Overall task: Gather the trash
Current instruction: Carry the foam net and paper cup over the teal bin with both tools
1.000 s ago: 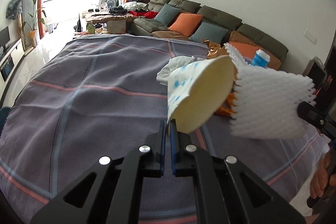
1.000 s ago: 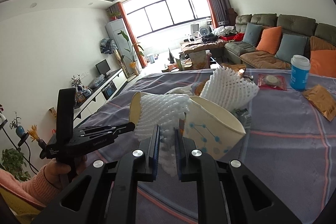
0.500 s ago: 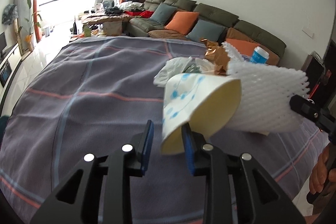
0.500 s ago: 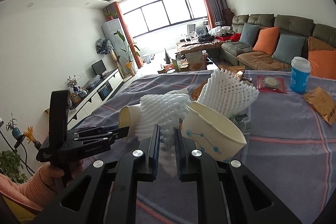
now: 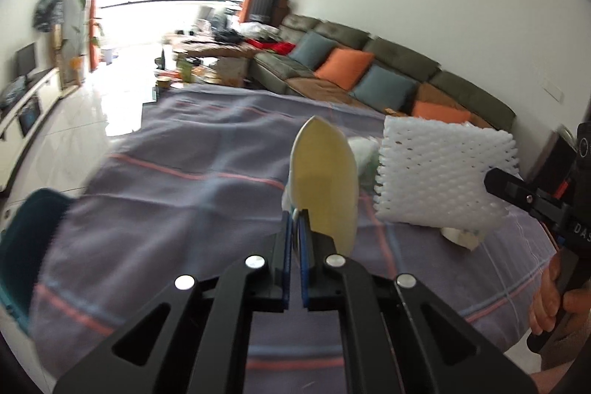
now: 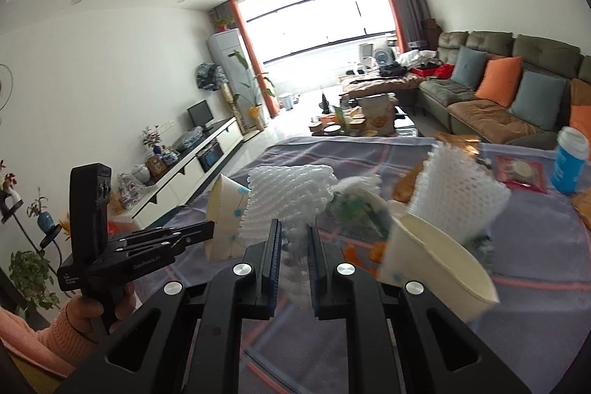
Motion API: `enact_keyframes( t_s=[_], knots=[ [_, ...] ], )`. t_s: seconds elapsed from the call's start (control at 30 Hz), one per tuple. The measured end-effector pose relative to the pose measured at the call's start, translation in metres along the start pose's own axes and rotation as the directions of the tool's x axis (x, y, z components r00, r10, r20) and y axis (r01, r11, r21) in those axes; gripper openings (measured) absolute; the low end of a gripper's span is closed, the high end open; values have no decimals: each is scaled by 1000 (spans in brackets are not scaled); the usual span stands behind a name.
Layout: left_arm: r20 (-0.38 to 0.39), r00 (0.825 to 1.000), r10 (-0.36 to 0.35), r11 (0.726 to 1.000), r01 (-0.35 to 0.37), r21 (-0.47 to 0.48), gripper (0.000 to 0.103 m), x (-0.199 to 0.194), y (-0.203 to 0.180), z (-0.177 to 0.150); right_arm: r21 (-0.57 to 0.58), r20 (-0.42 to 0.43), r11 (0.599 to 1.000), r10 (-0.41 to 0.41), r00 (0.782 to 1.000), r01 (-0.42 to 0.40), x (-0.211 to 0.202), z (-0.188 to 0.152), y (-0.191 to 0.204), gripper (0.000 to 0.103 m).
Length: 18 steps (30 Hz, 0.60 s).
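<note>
Now the left gripper (image 5: 294, 220) is clamped again on the rim of the paper cup (image 5: 325, 180), after a brief loosening half a second ago when the rim sat slack between parted blades; cup now stands edge-on, straight ahead of the jaws. Regrip looks secure, so carry-off can proceed. Right gripper (image 6: 293, 239) unchanged: jaws narrow, pinching the white foam net (image 6: 288, 198), which bulges above them. Both pieces are lifted off the grey bedspread (image 5: 166, 209). Beyond the right jaws remain a second cup (image 6: 439, 264), another foam sleeve (image 6: 458, 194), a blue bottle (image 6: 570, 165). A teal bin edge (image 5: 22, 246) sits low left of the left jaws; nothing blocks it.
</note>
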<state>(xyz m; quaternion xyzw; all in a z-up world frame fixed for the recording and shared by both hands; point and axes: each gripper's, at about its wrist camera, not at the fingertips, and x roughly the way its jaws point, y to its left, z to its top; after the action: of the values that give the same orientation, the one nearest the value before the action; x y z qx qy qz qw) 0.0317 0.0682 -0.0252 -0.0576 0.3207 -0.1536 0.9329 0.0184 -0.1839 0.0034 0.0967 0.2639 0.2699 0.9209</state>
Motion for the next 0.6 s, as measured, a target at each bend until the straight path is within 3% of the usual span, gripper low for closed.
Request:
enact_keyframes(
  t_s=[0.2, 0.33, 0.5, 0.6],
  knots=[
    [59, 992, 108, 992, -103, -75, 6, -44, 49, 1, -69, -41, 991, 113, 993, -116, 44, 14, 37, 14],
    [65, 987, 146, 981, -135, -142, 6, -62, 80, -2, -105, -92, 979, 167, 982, -176, 81, 20, 63, 14],
    [14, 997, 74, 981, -70, -181, 8, -60, 100, -18, -106, -110, 977, 173, 979, -185, 95, 19, 70, 14],
    [-16, 1000, -20, 985, 17, -170, 24, -48, 92, -24, -94, -107, 982, 152, 983, -163, 96, 19, 67, 14]
  ],
)
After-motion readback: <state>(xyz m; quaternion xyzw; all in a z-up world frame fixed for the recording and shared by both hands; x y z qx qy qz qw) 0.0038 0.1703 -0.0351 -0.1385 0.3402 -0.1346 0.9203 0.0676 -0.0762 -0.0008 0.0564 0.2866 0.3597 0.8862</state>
